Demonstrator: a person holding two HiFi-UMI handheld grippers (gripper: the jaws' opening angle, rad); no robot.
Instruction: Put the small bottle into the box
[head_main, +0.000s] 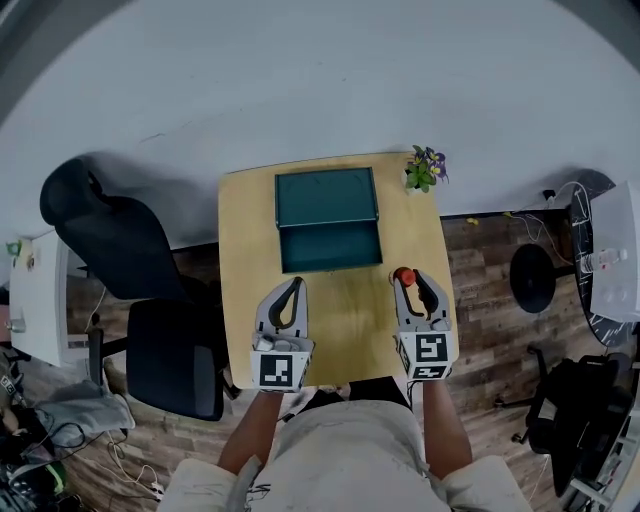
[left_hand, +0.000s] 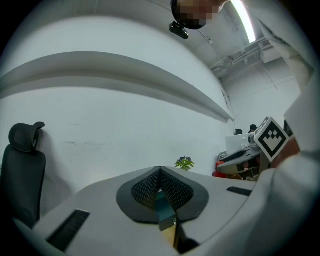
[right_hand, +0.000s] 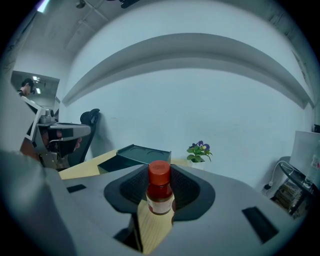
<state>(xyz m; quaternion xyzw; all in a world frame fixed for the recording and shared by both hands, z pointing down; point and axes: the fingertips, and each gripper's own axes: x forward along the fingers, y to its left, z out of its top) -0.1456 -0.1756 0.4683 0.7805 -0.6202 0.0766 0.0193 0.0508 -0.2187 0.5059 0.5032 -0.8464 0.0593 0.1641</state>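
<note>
A small bottle (head_main: 404, 275) with a red cap and reddish contents stands upright between the jaws of my right gripper (head_main: 405, 282), at the right of the wooden table (head_main: 350, 320). In the right gripper view the bottle (right_hand: 160, 192) is pinched between the dark pads (right_hand: 186, 189), so the right gripper (right_hand: 160, 186) is shut on it. The dark green box (head_main: 330, 246) lies open at the table's far middle, its lid (head_main: 326, 197) laid back behind it. It is in front of and to the left of the bottle. My left gripper (head_main: 297, 284) rests near the box's front left, fingertips together, holding nothing.
A small potted plant (head_main: 424, 168) with purple flowers stands at the table's far right corner, beside the box lid. A black office chair (head_main: 130, 260) is left of the table. A black stool (head_main: 533, 277) and white furniture (head_main: 615, 250) stand to the right on the wooden floor.
</note>
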